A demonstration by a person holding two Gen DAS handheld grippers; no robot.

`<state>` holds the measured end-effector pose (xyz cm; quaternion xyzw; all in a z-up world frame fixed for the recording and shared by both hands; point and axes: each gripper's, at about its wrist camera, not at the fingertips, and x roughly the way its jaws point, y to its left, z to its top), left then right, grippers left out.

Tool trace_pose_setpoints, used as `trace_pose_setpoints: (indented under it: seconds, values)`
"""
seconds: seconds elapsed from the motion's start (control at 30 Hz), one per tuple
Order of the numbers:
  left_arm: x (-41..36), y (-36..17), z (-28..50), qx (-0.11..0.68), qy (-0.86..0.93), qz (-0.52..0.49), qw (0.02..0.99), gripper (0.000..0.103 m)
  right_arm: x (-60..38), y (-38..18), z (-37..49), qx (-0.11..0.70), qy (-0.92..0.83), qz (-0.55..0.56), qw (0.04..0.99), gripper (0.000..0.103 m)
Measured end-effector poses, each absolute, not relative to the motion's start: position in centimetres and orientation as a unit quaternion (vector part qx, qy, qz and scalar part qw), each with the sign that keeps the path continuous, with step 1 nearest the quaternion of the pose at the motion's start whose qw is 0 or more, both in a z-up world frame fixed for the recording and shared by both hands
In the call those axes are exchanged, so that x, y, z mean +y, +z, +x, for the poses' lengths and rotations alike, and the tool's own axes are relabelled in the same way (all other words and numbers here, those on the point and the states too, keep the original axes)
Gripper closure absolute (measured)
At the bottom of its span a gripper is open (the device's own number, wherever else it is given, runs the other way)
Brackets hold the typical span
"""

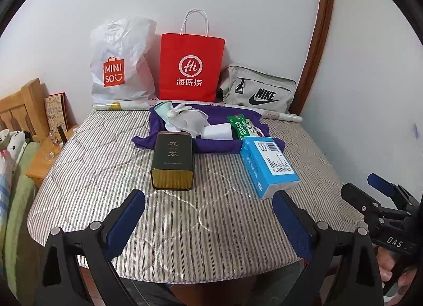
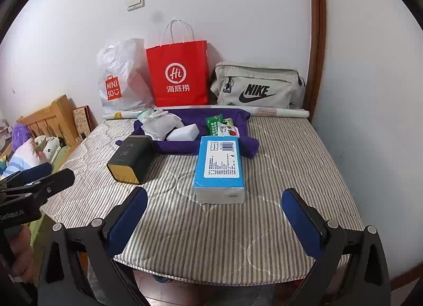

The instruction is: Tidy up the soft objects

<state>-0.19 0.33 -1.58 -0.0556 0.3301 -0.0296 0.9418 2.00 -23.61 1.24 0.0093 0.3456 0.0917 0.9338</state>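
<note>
Both tongs open, empty, above striped table.
Aimed at blue tissue pack and tea tin, probably for first pick.

Cloth, paper, plastic and wood

The bed cover is soft striped cloth with stitched lines, and the purple cloth on it looks soft and matt. The dark tin is smooth, with a shiny gold end. The blue tissue pack is wrapped in smooth, glossy plastic. The red bag is matt paper; the white bag is thin, crinkly plastic. The grey bag is woven cloth. The headboard is plain wood. The jaws have matt blue pads on black plastic arms.
</note>
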Motion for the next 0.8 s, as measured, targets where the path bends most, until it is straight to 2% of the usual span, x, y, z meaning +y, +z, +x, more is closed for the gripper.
trace_pose_setpoints:
  seconds: [0.8]
  values:
    - [-0.07,-1.4,-1.07,0.328,-0.035,-0.055,0.942,0.006,-23.26,1.78,0.85,0.337,0.099,0.008,0.936,0.003]
